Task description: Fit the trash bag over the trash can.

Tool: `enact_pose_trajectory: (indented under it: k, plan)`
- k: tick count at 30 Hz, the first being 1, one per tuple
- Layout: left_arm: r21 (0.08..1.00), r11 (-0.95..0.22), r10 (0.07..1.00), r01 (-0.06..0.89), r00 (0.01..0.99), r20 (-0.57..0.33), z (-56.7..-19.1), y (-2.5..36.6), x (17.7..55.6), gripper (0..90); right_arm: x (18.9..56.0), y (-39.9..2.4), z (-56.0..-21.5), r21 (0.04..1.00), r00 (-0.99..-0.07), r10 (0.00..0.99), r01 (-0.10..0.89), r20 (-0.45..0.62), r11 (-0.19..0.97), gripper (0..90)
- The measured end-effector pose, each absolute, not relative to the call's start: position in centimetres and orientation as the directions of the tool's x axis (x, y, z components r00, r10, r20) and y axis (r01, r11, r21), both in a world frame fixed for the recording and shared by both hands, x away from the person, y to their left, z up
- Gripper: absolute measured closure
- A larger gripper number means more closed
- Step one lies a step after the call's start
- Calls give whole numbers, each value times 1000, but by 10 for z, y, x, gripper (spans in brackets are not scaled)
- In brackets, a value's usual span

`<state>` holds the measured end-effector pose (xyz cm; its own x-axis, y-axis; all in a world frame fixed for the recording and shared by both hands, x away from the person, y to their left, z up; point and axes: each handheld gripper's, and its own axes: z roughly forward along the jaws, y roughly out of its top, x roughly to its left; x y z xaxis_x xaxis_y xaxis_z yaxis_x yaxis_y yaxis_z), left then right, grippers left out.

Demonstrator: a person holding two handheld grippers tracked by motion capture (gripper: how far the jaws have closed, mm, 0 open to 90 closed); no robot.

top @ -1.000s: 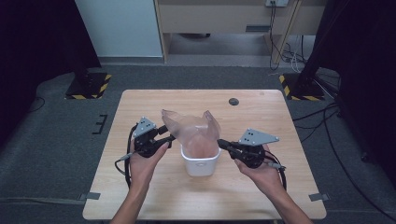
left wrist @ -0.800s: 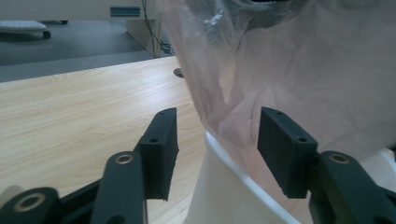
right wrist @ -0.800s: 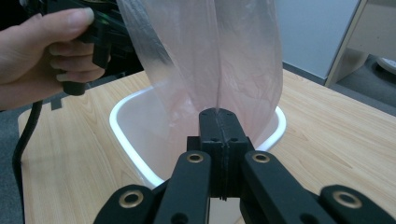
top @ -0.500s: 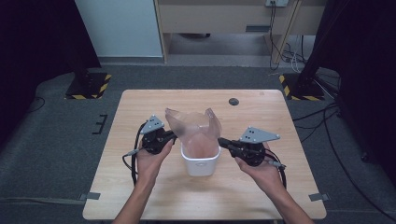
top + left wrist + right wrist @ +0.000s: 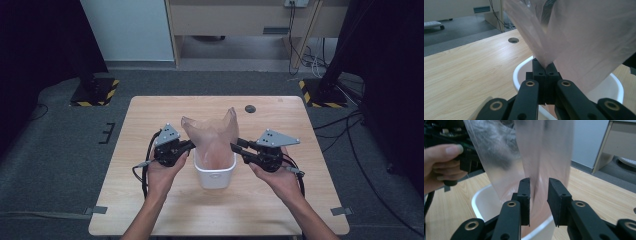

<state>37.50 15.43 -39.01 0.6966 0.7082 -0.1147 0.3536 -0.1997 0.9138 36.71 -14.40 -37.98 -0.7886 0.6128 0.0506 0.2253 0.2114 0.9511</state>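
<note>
A white bin (image 5: 215,178) stands mid-table with a thin pinkish plastic bag (image 5: 212,136) rising out of it. My left gripper (image 5: 191,145) reaches in from the left and is shut on the bag's film (image 5: 564,37), pinching it just above the bin's rim (image 5: 518,73). From the right comes my right gripper (image 5: 234,147). Its jaws have just been opening and stand apart, with a strip of the bag (image 5: 541,157) hanging loose between them over the bin (image 5: 480,197). The other hand and its gripper (image 5: 461,157) show beyond the bag.
A dark round grommet (image 5: 250,108) sits in the wooden table (image 5: 150,115) near its far edge. Black stands with yellow-black striped feet (image 5: 95,90) flank the table's back corners. Cables trail on the grey floor at the right.
My left gripper has edged right to the bag and closed on its film. The bag's top has shifted slightly. The right hand has stayed put.
</note>
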Motion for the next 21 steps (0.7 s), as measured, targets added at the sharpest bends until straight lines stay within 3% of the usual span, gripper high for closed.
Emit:
enact_pose_trajectory:
  k: [3,4,21]
  plan:
    - [914,-211,711,347,696,-101,-387,155,374,900,365,-143,-375,954,-795,604,218,50,208,889]
    - [914,-213,712,345,696,-96,-386,156,374,900,363,-143,-374,954,-799,599,218,52,208,900]
    - [890,-195,772,413,625,-120,-396,165,402,900,329,-161,-396,923,-814,581,246,30,297,900]
